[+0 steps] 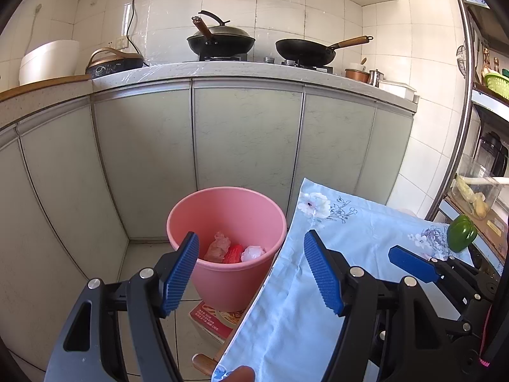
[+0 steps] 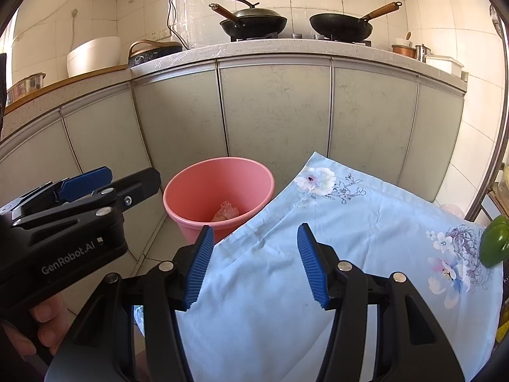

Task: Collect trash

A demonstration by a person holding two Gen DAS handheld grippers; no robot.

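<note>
A pink trash bucket (image 1: 226, 222) stands on the floor against the cabinets, also in the right wrist view (image 2: 219, 187). Inside lie a crumpled clear wrapper (image 1: 218, 247), a red packet (image 1: 233, 253) and a white wad (image 1: 253, 252). My left gripper (image 1: 251, 270) is open and empty, above and just before the bucket's near rim. My right gripper (image 2: 253, 267) is open and empty over the light blue floral cloth (image 2: 350, 238). It also shows in the left wrist view (image 1: 413, 262), to the right of the left gripper.
The cloth (image 1: 318, 286) covers a table beside the bucket. A green pepper (image 1: 461, 233) sits at its right edge. A red printed box (image 1: 216, 318) lies under the bucket. Grey cabinets (image 1: 248, 133) and a counter with woks (image 1: 305, 51) stand behind. A shelf rack (image 1: 477, 191) is at right.
</note>
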